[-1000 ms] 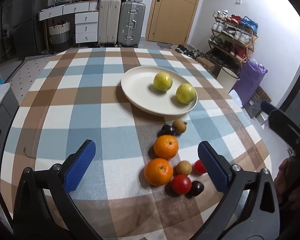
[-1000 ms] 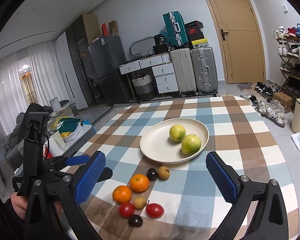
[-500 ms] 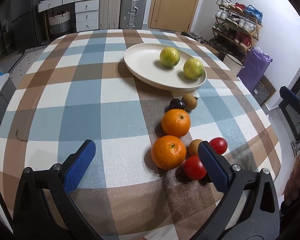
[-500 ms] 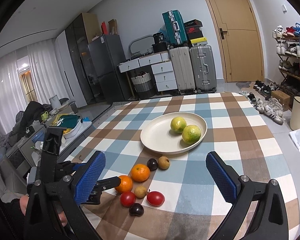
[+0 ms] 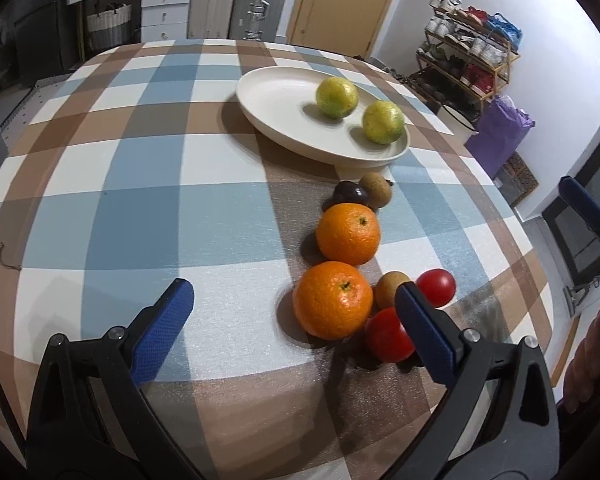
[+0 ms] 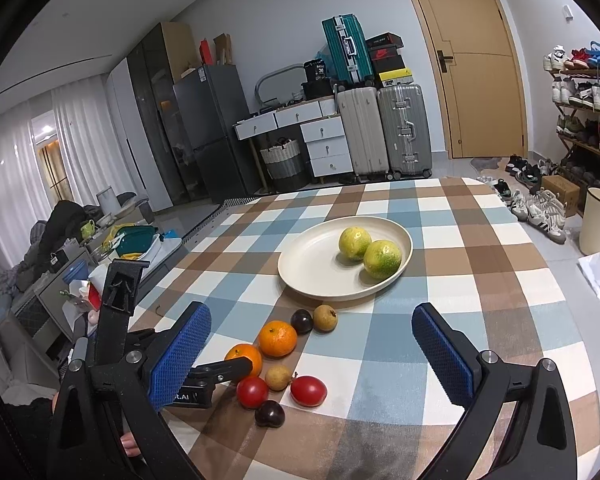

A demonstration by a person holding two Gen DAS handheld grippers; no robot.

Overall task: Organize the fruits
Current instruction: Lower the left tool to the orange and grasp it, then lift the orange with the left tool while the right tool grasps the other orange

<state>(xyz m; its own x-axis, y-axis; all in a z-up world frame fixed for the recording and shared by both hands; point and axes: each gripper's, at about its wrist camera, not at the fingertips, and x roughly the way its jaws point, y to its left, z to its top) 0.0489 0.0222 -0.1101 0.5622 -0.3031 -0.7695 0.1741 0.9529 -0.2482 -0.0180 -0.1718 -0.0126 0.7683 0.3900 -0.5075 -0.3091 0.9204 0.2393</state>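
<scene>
Orange-fruit row (image 5: 332, 300) runs lengthwise toward plate (image 5: 276, 92); left tongs (image 5: 294, 300) agape.

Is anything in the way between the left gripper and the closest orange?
Nothing visible is. The left gripper is open and the near orange sits on the tablecloth just ahead, toward its right finger. A small brown fruit and a red tomato crowd the orange's right side, so that finger has little room.

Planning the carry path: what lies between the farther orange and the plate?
In the left wrist view, a dark plum and a brown longan sit between the farther orange and the plate.
</scene>
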